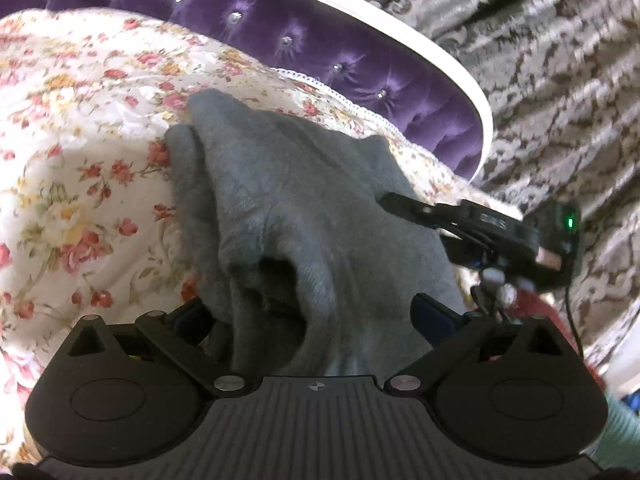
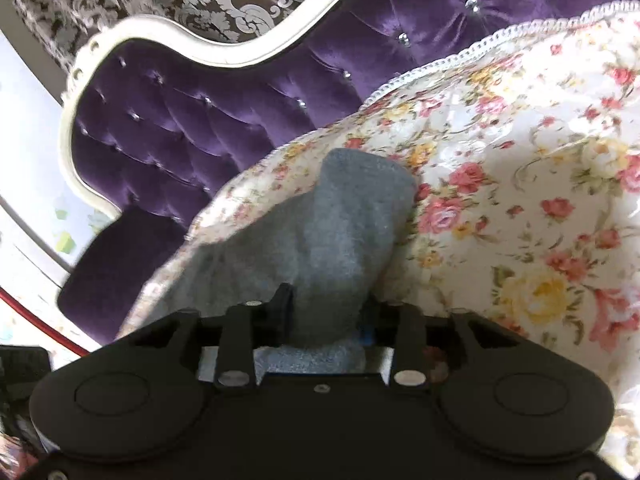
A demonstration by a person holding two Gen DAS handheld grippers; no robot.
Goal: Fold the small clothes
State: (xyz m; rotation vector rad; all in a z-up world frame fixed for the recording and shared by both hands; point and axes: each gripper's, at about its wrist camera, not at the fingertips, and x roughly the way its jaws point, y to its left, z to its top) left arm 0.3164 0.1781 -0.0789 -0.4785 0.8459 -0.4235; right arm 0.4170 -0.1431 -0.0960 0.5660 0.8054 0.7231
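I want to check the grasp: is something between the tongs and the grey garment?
Nothing visible. The grey garment already lies between the fingers of the left tongs and the right tongs, resting on the floral bedspread.

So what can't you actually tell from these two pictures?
- Left wrist view: the left gripper has its fingertips buried under the grey garment, so its hold is unclear.
- Right wrist view: the right gripper has grey cloth bunched between its fingers; the fingertips are covered.
- What kind of garment it is: too crumpled in both views.
- Left wrist view: the red object behind the right gripper is blurred.
- The floral bedspread is cut off by the frame edges.
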